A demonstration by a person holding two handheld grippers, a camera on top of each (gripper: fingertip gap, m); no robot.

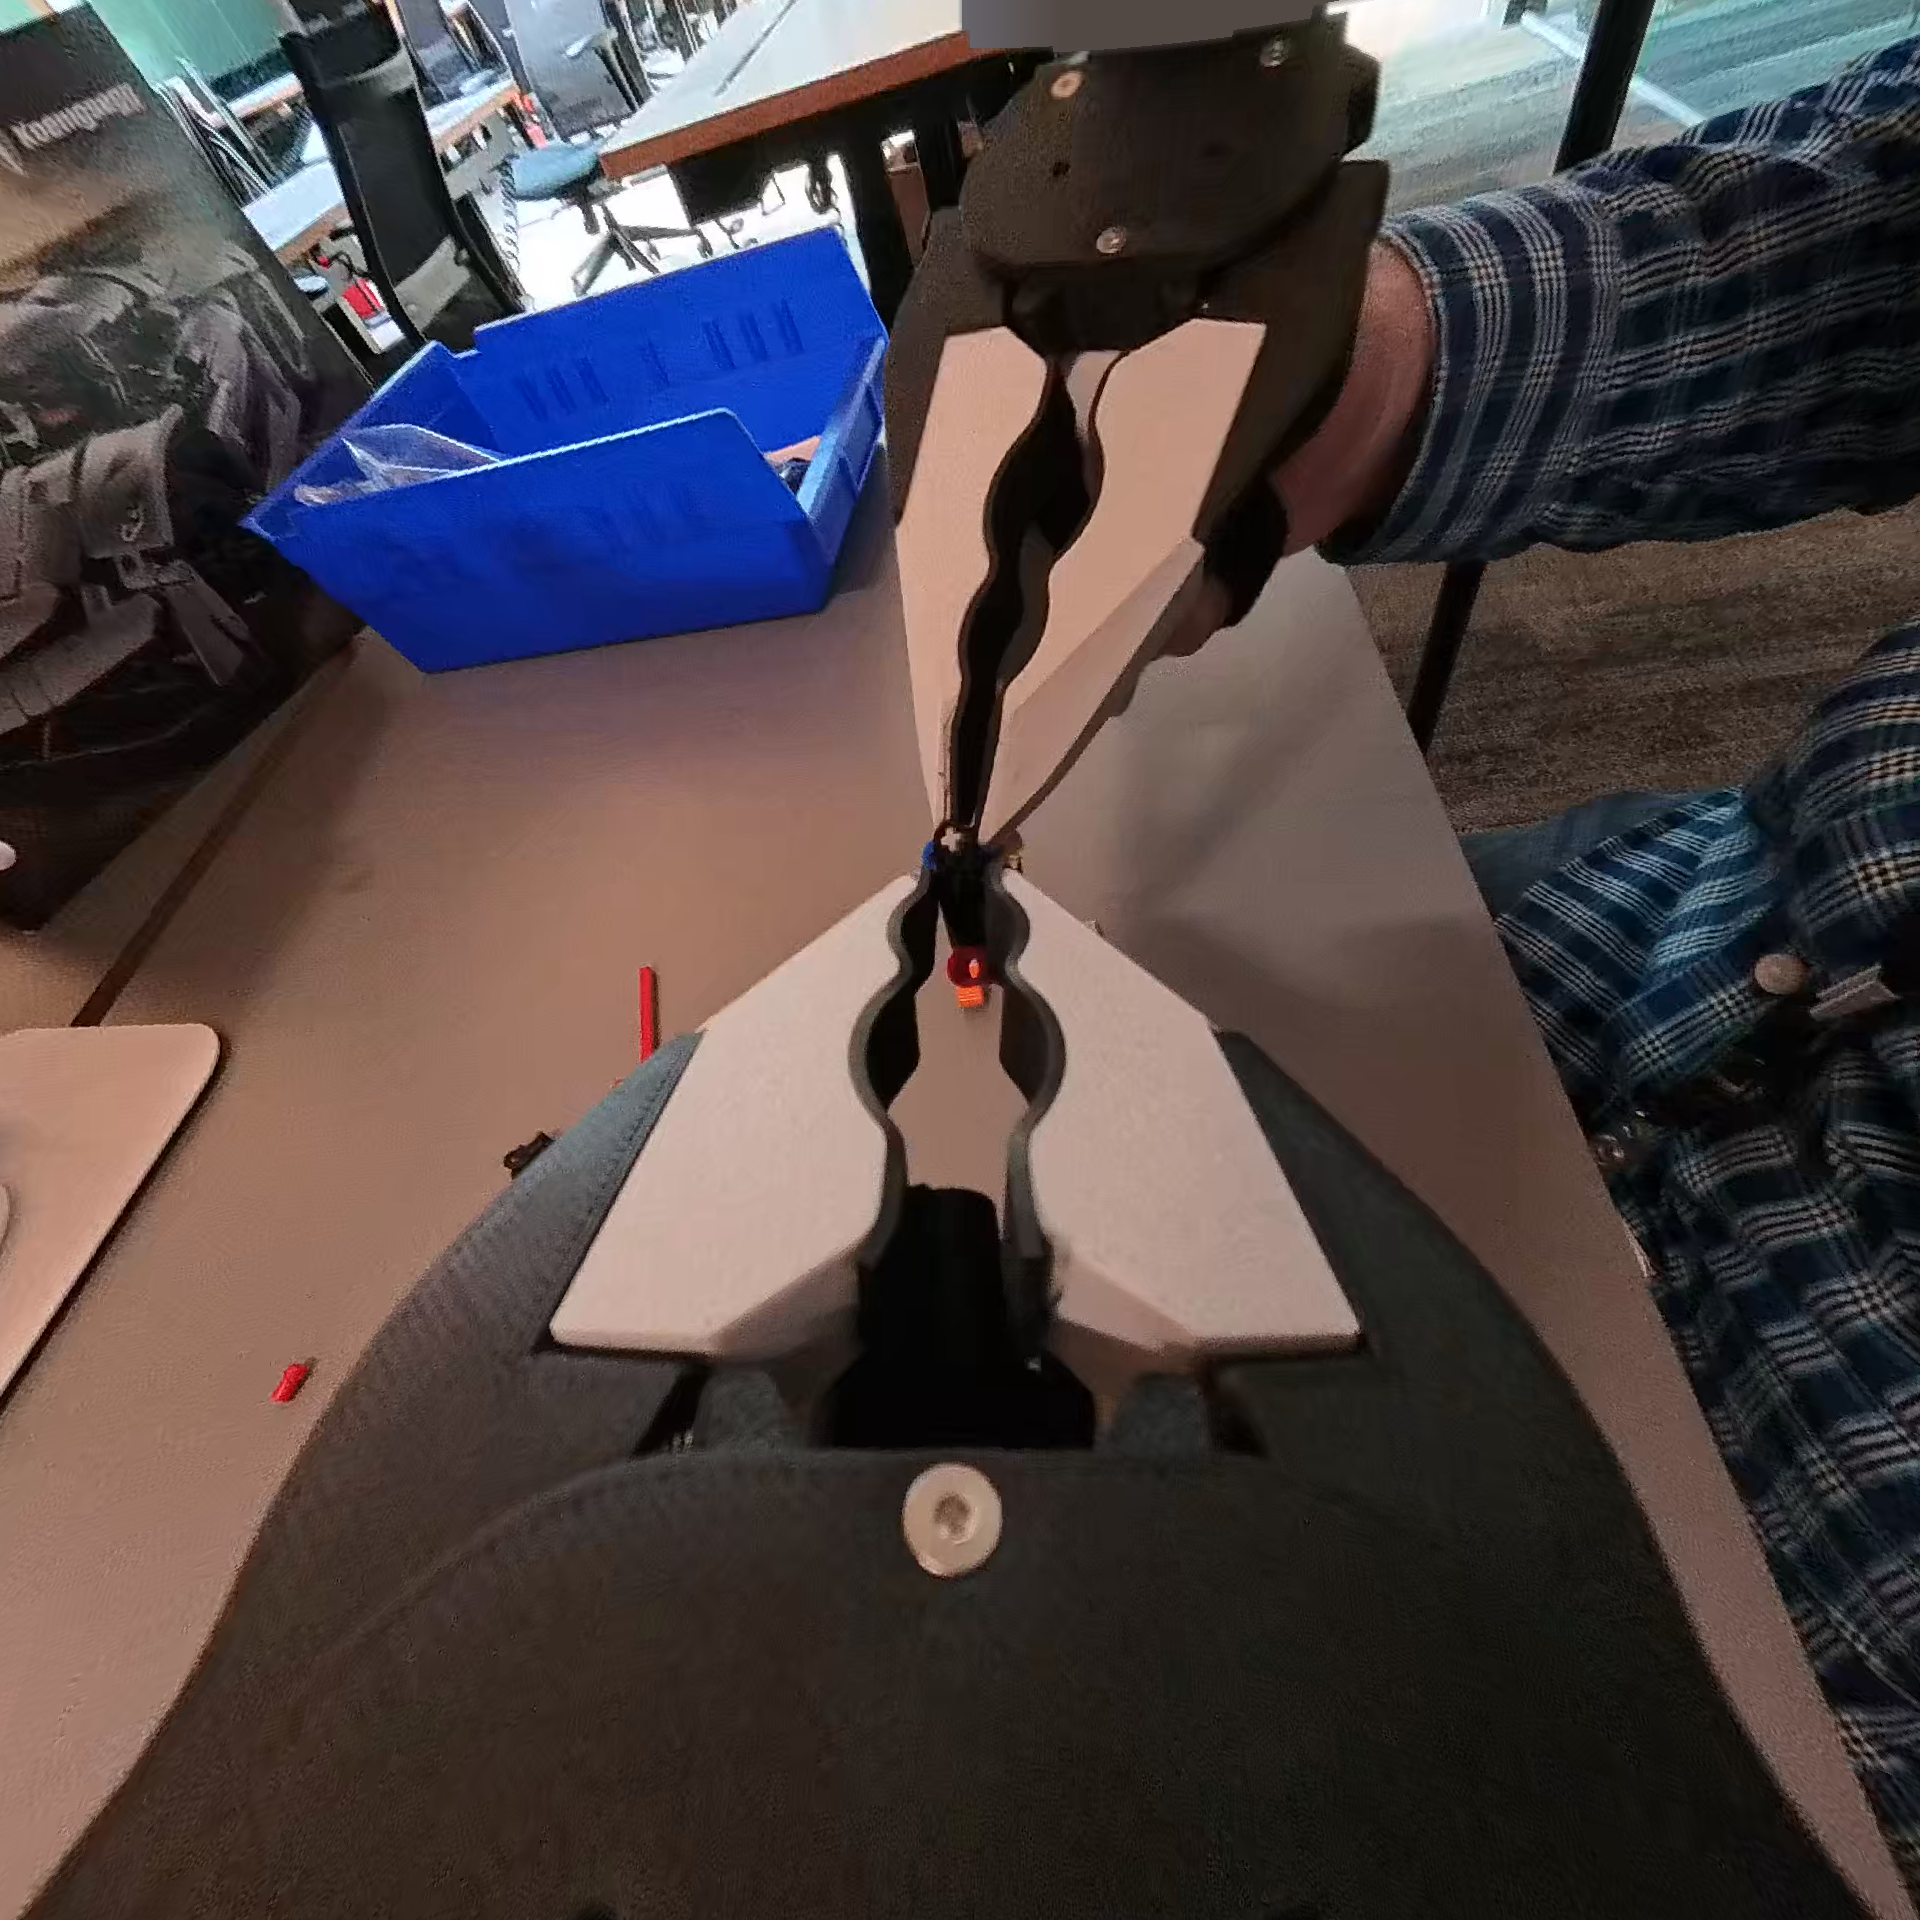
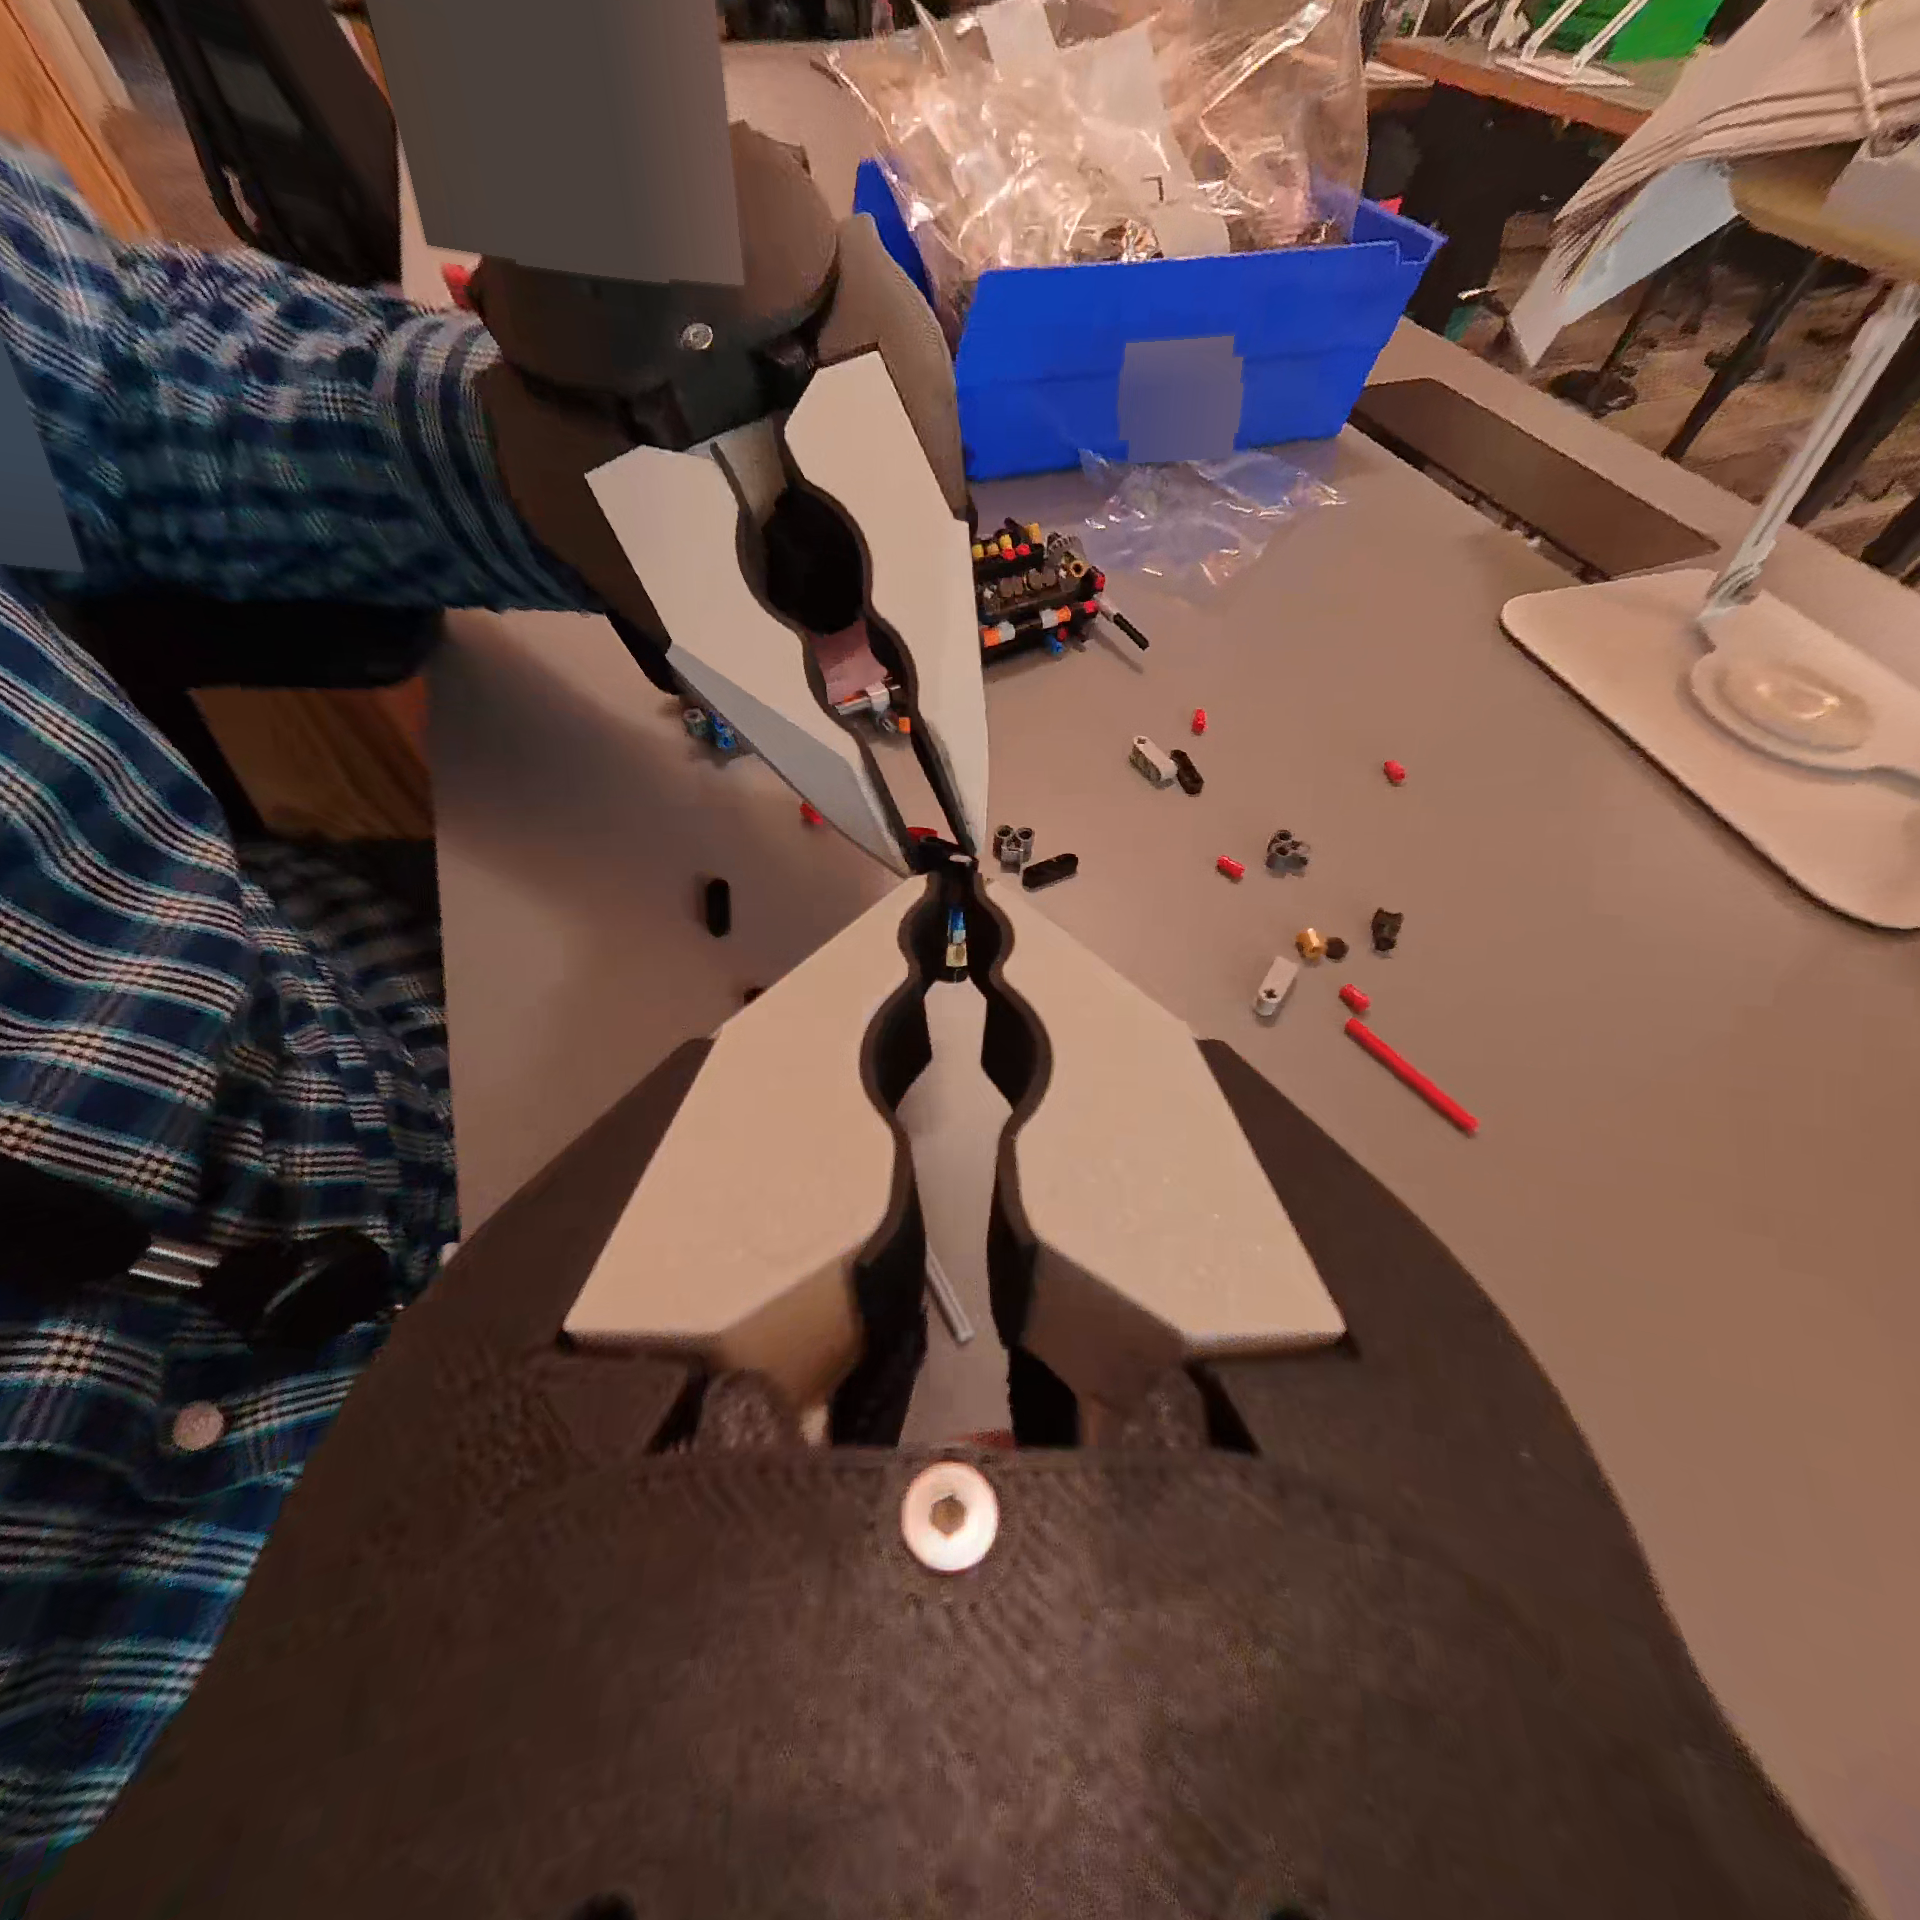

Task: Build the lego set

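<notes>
Tip to tip above the table (image 2: 1351,1195), the left gripper (image 1: 961,883) and right gripper (image 2: 951,883) are each pinching one end of a small black lego piece (image 1: 961,904), apparently mid-join; next comes a straight, aligned push.

A blue bin (image 2: 1174,343) stuffed with clear plastic bags (image 2: 1122,125) stands at the far side of a grey table (image 2: 1455,1299), a white lamp base (image 2: 1714,717) to its right; a dark printed box (image 1: 125,436), office chairs (image 1: 582,177) and another desk (image 1: 790,94) fill the room behind
</notes>
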